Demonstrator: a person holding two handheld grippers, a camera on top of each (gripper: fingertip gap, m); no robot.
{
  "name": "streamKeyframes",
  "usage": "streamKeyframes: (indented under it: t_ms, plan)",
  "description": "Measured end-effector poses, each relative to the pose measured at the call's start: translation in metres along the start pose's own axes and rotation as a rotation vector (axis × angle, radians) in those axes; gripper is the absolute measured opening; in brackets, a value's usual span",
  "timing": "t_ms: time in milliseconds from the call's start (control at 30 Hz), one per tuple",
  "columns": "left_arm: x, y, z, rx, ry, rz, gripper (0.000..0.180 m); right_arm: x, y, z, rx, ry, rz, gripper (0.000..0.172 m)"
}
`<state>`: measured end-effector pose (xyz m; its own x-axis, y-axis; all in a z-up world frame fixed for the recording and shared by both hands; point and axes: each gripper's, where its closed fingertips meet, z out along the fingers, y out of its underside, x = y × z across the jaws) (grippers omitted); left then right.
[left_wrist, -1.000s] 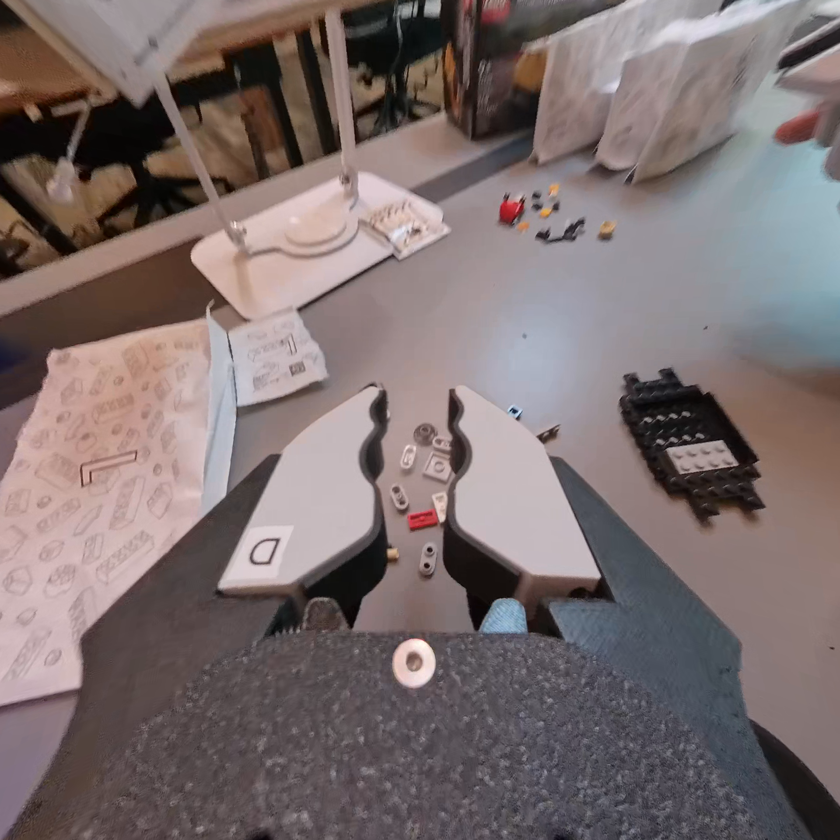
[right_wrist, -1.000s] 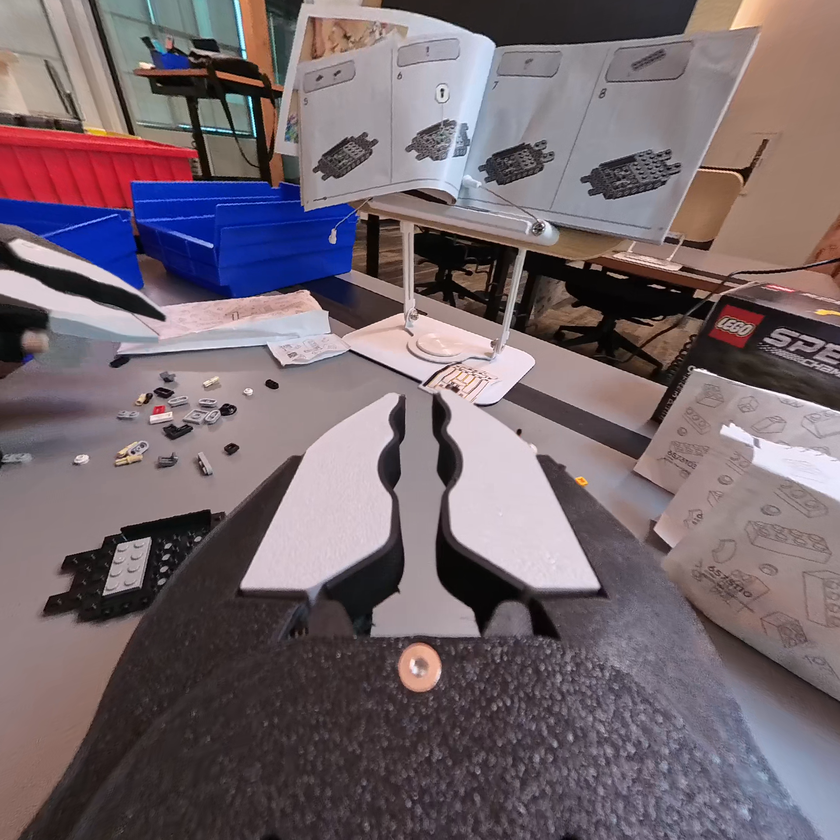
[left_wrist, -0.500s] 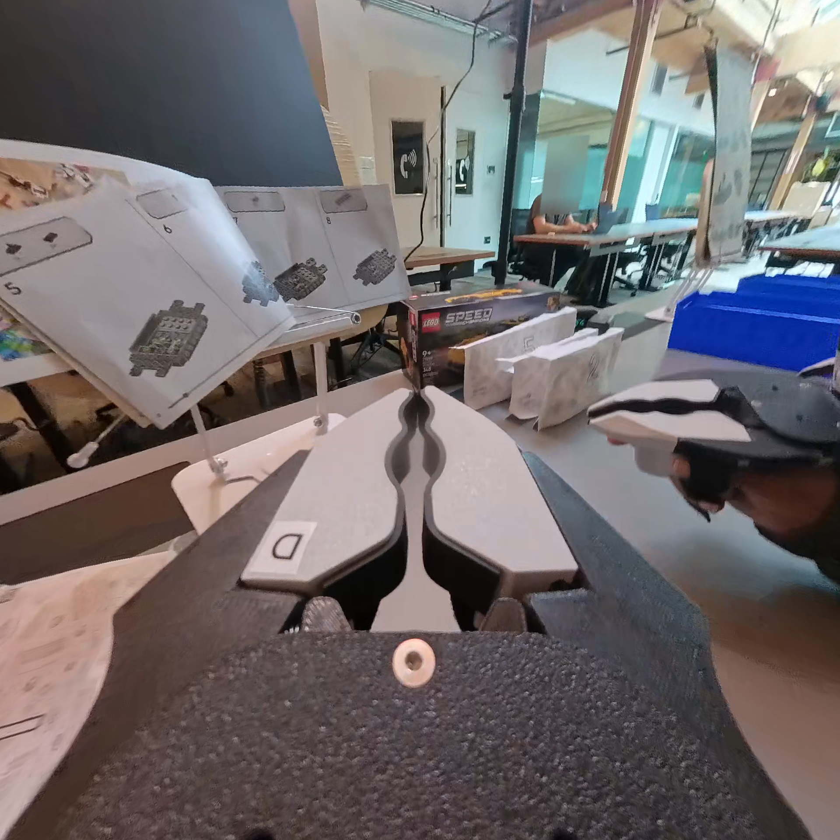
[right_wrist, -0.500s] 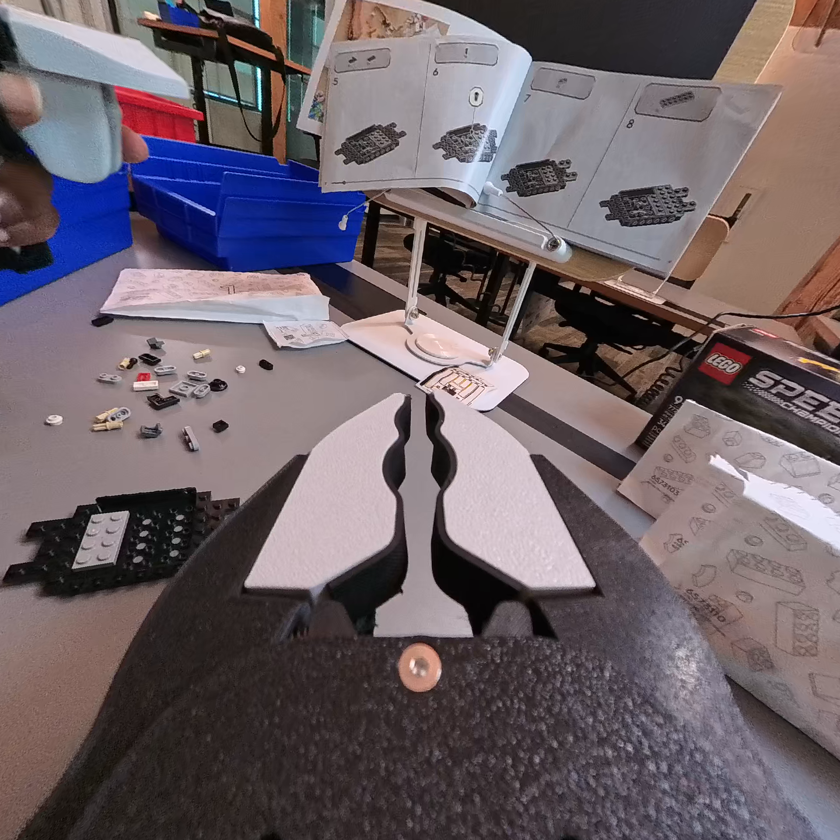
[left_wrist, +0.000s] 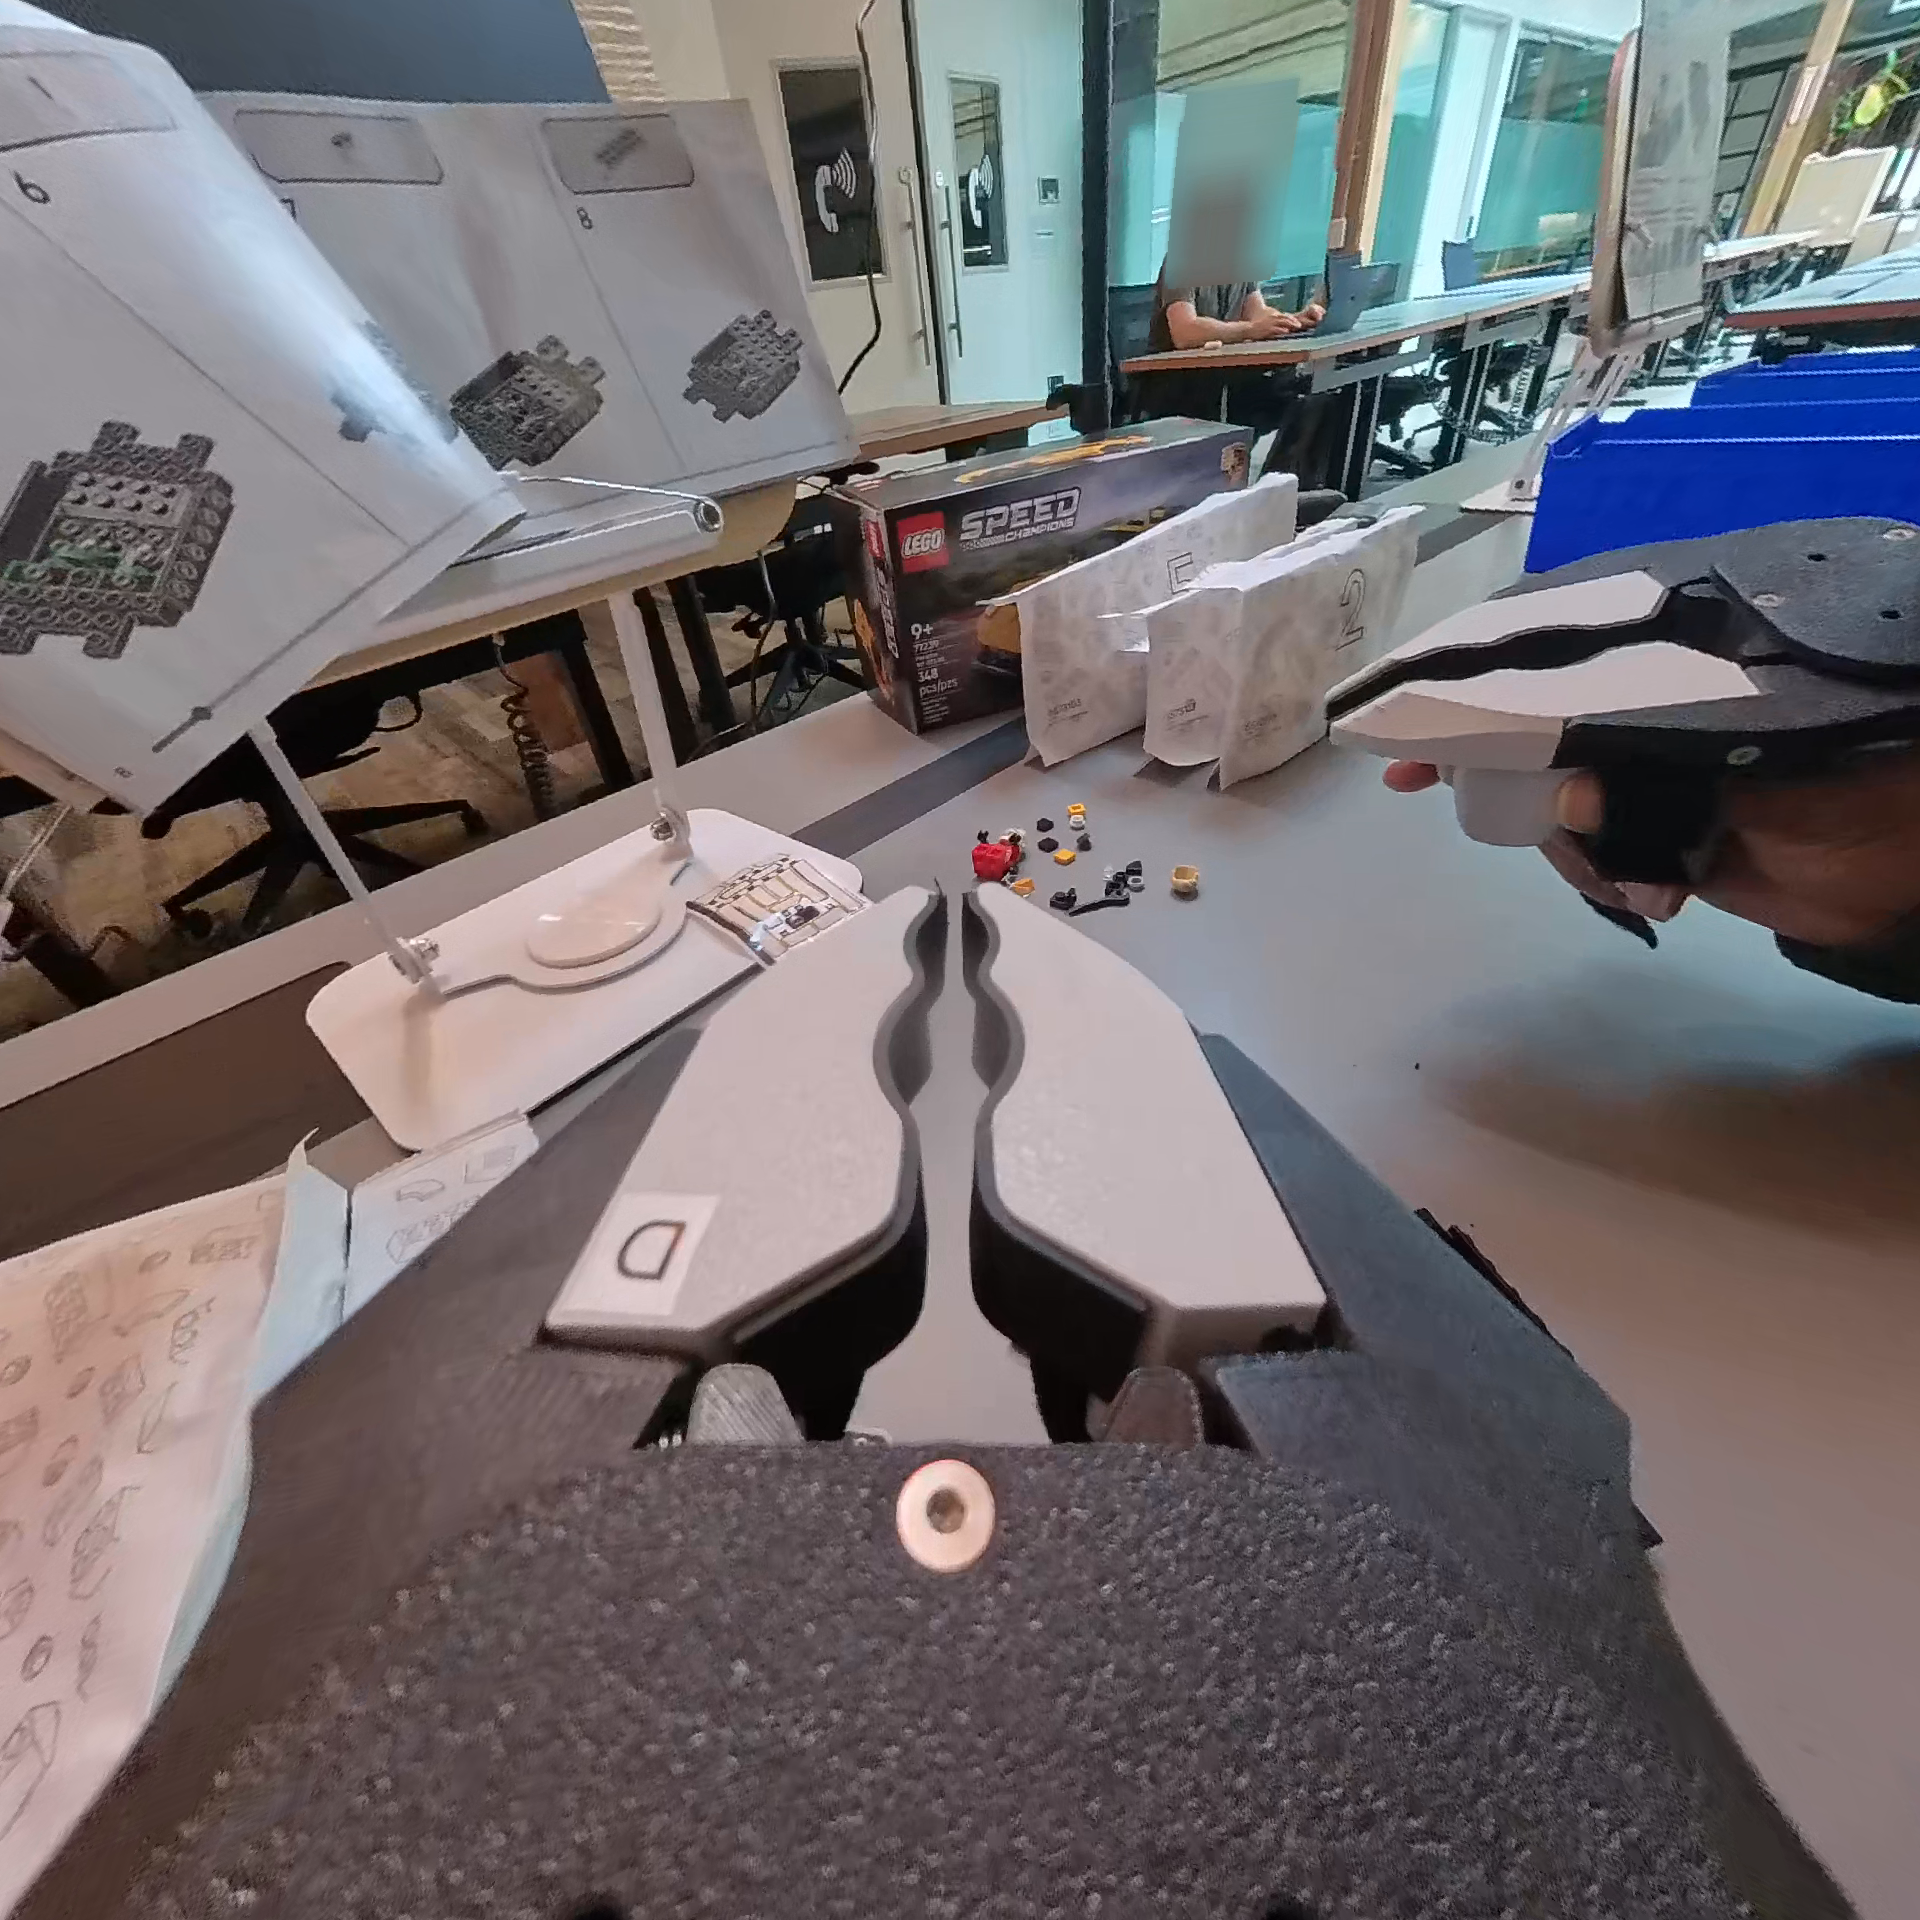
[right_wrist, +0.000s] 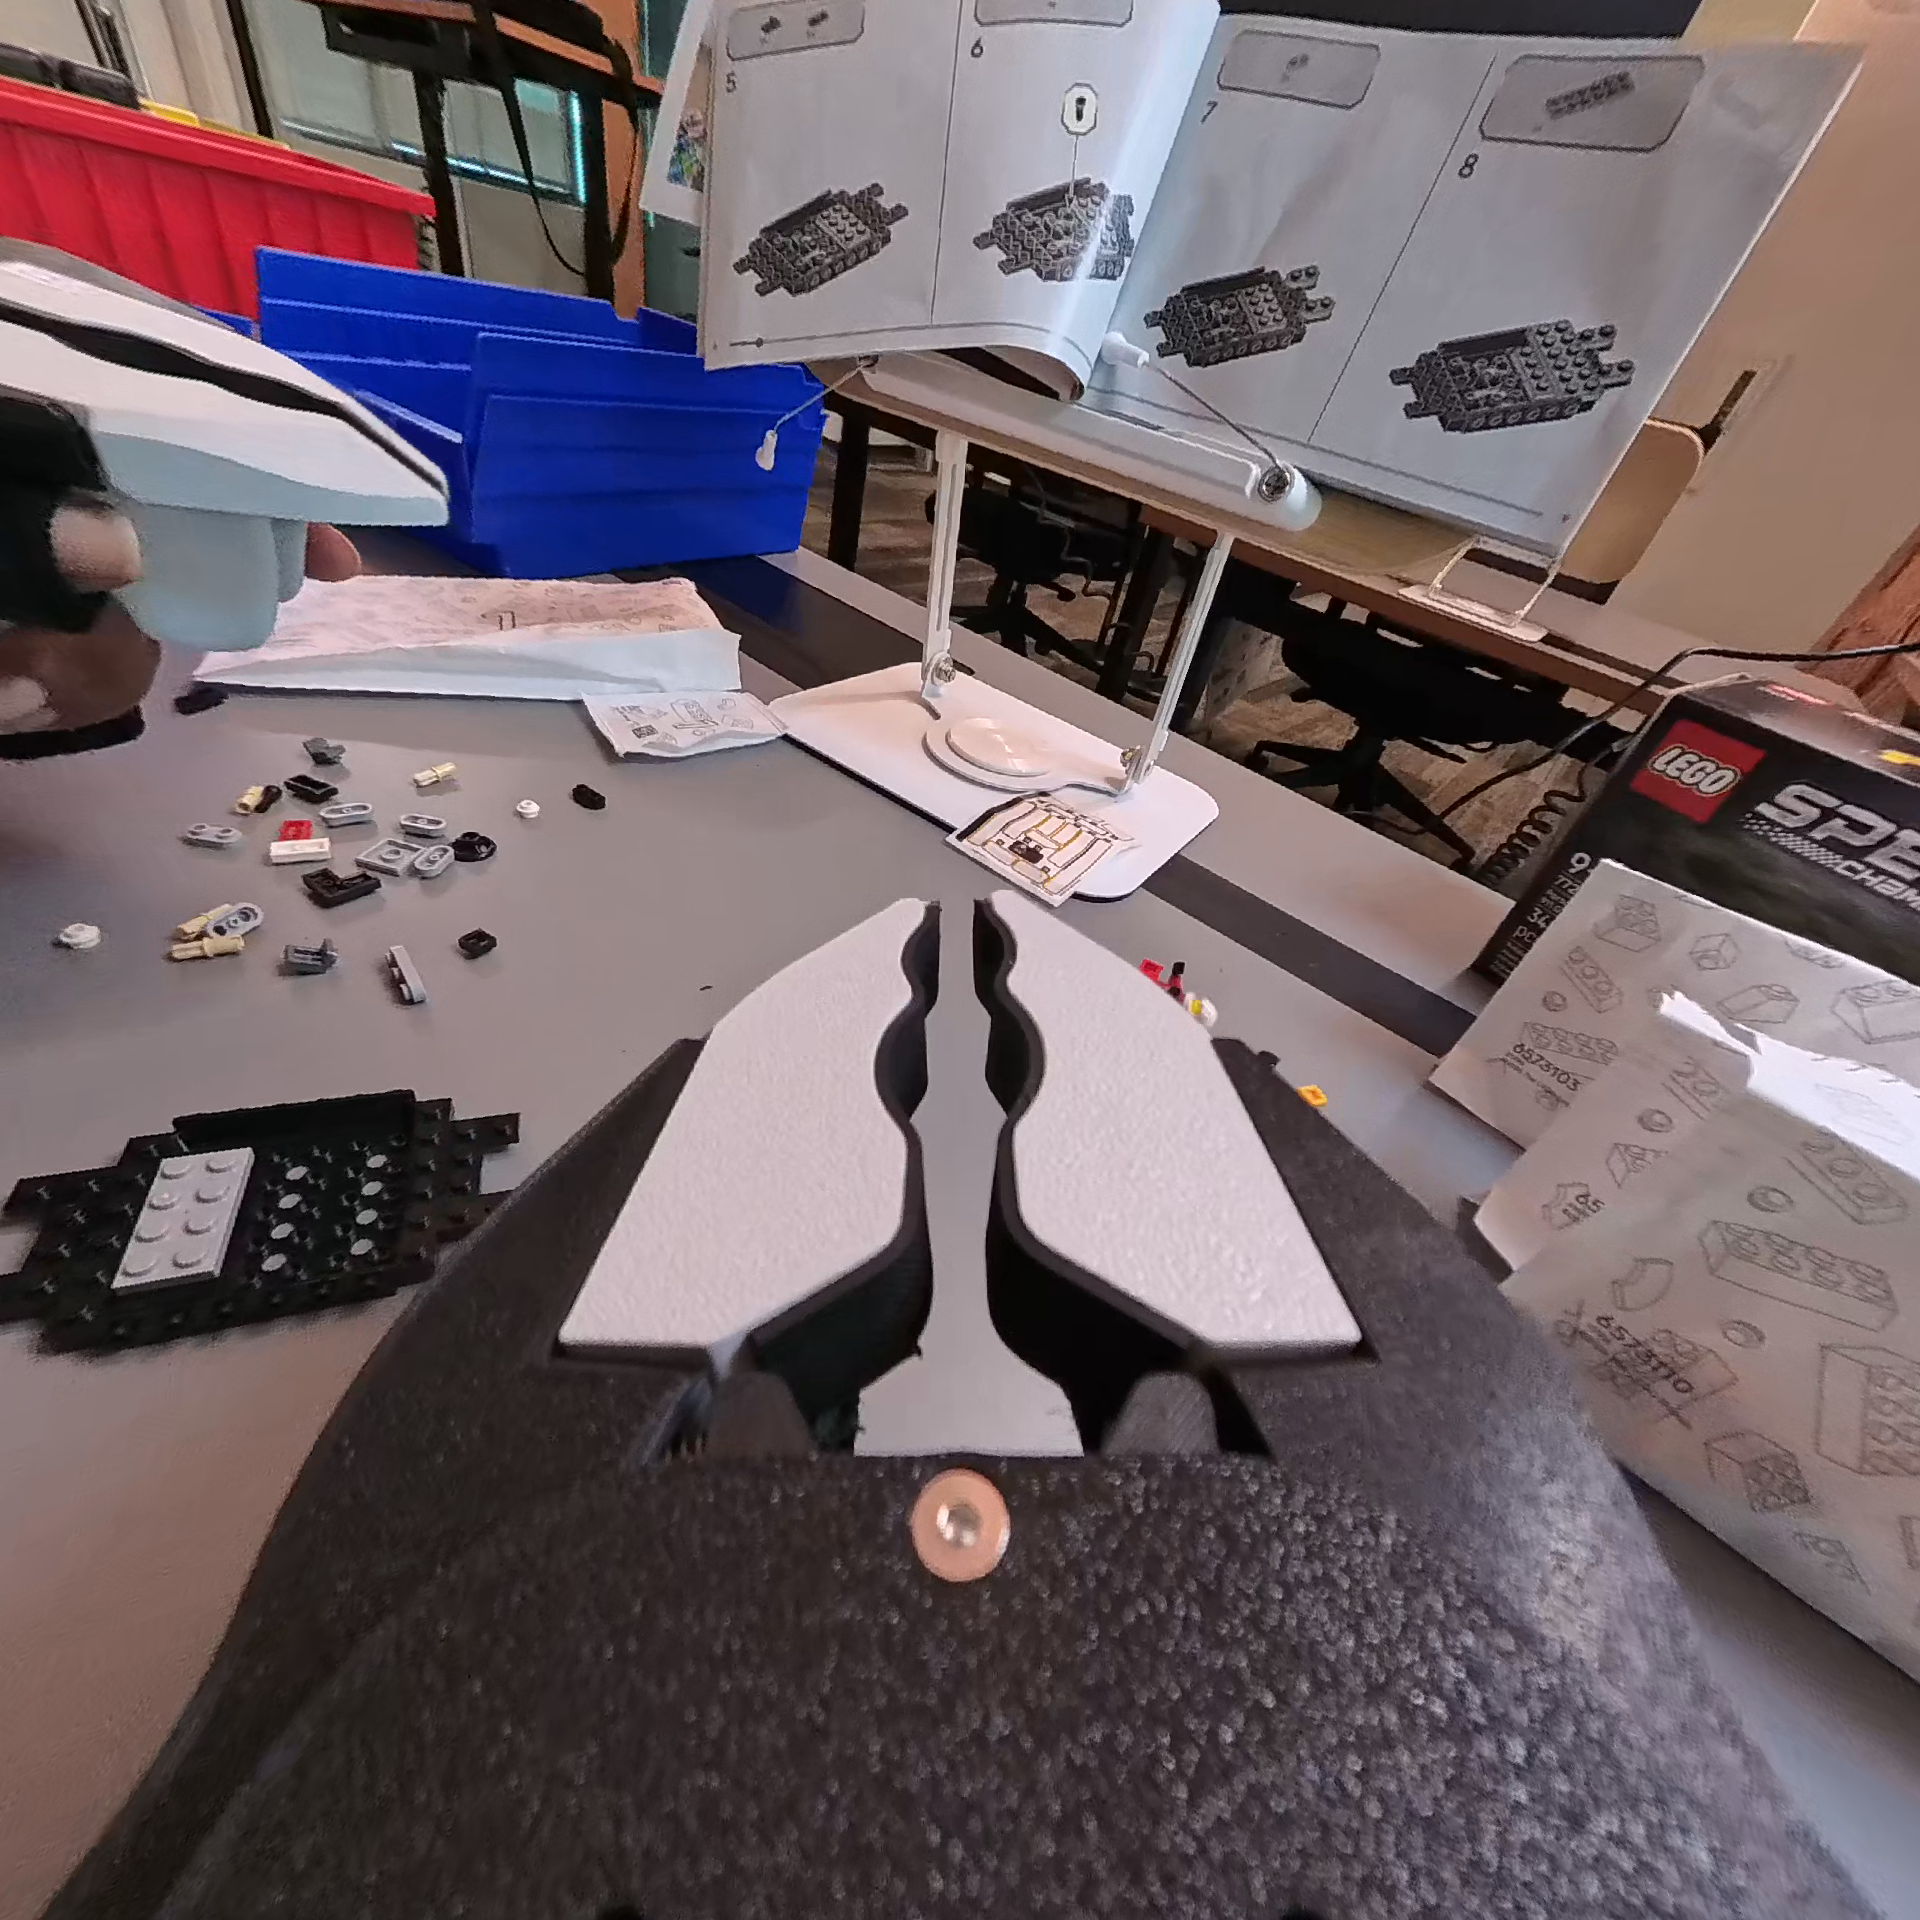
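My left gripper (left_wrist: 953, 896) is shut, held above the grey table (left_wrist: 1403, 1039), and nothing shows between its fingertips. It points toward a small pile of red, yellow and black pieces (left_wrist: 1081, 862). It also shows in the right wrist view (right_wrist: 426, 488), raised at the left. My right gripper (right_wrist: 956, 909) is open by a narrow slit and empty. It hangs over the table near a booklet stand's white base (right_wrist: 997, 769), and shows in the left wrist view (left_wrist: 1351, 717). A black chassis plate (right_wrist: 281, 1205) bearing a grey plate (right_wrist: 187, 1210) lies to its left, beyond a scatter of small grey and black pieces (right_wrist: 343, 852).
An open instruction booklet (right_wrist: 1247, 208) sits on the stand. A dark toy box (left_wrist: 1039, 561) and printed paper bags (right_wrist: 1714, 1247) stand at the right. An opened bag (right_wrist: 468, 634) lies flat at the left. Blue bins (right_wrist: 582, 436) are behind, and a person sits far off. Across from one pair of fingers to the other is roughly 15 cm. The black chassis plate (right_wrist: 281, 1205) is about 15 cm from both grippers' fingertips.
My left gripper rose from just over the small grey pieces, tilted up and shut its jaws; nothing shows in them. My right gripper narrowed its gap a little and barely moved.
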<state>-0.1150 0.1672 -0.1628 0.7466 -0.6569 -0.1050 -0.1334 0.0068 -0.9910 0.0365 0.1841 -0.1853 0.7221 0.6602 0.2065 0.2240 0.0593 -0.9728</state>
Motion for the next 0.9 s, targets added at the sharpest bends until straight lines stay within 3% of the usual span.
streamKeyframes:
  t_ms: [500,700,900]
  plan:
    - [-0.012,-0.002,-0.003,0.018,-0.050,-0.047,0.003,0.000,-0.001,-0.002,0.007,-0.018,0.013,0.001]
    - [-0.020,0.003,-0.003,0.001,-0.094,-0.075,0.007,0.010,-0.003,-0.006,0.023,0.032,0.007,0.002]
    - [-0.025,-0.010,-0.010,0.045,-0.141,-0.050,0.017,0.024,-0.016,-0.014,0.086,0.121,0.027,0.009]
